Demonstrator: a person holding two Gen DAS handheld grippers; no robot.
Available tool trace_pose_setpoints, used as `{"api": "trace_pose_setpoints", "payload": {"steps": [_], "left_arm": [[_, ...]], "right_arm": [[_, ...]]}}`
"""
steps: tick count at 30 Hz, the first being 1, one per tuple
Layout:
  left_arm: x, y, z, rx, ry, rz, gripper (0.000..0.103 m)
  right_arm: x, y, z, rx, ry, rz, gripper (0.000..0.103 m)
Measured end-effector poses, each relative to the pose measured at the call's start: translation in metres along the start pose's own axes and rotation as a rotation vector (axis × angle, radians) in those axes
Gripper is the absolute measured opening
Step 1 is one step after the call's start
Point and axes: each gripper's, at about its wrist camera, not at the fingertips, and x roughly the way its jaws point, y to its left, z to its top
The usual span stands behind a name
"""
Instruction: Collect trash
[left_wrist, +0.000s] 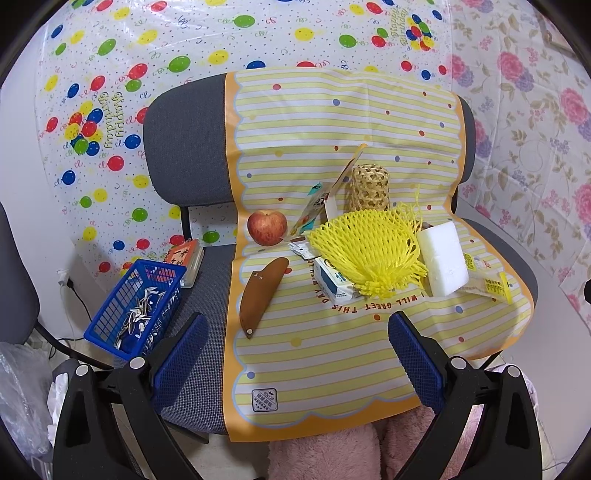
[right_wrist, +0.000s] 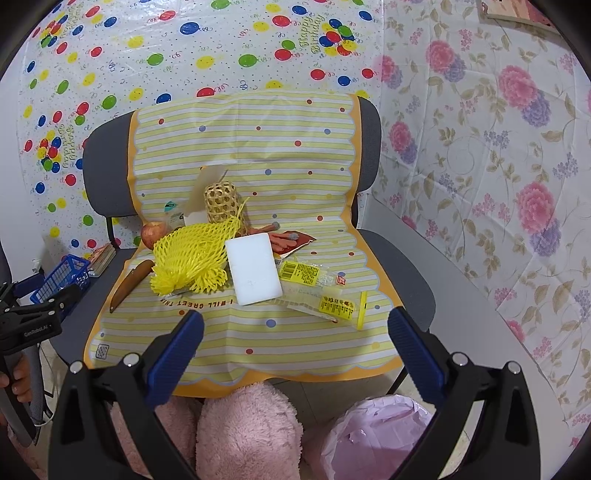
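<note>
Balloon-printed plastic sheeting (left_wrist: 155, 74) hangs behind a grey chair (left_wrist: 184, 147) draped with a yellow striped mat (left_wrist: 332, 122). On the mat's seat part lies the trash: a yellow foam fruit net (left_wrist: 365, 243), a white foam block (right_wrist: 253, 269) touching it, and yellow-labelled clear wrappers (right_wrist: 317, 288) just beside the block. A red apple (left_wrist: 266, 227) and a brown sheathed knife (left_wrist: 260, 295) lie nearby. The left gripper (left_wrist: 295, 339) and right gripper (right_wrist: 295, 336) both hover spread wide, holding nothing. A pink-lined bin (right_wrist: 373, 435) sits below the chair.

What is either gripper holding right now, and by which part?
Nothing. The left gripper and right gripper both hover open above the striped mat, short of the yellow foam net and white foam block.
</note>
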Motion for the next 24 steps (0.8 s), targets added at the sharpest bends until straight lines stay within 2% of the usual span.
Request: {"api": "trace_pose_setpoints", "payload": {"steps": [17, 21, 24], "left_arm": [[0.005, 0.001, -0.002, -0.004, 0.009, 0.001, 0.096], [0.014, 0.003, -0.006, -0.010, 0.025, 0.009, 0.096], [0.023, 0.006, -0.011, -0.019, 0.047, 0.023, 0.096]], "right_arm": [[0.003, 0.000, -0.003, -0.004, 0.008, -0.002, 0.097], [0.008, 0.001, -0.007, -0.001, 0.005, 0.005, 0.097], [0.020, 0.001, -0.011, -0.012, 0.034, -0.001, 0.097]]}}
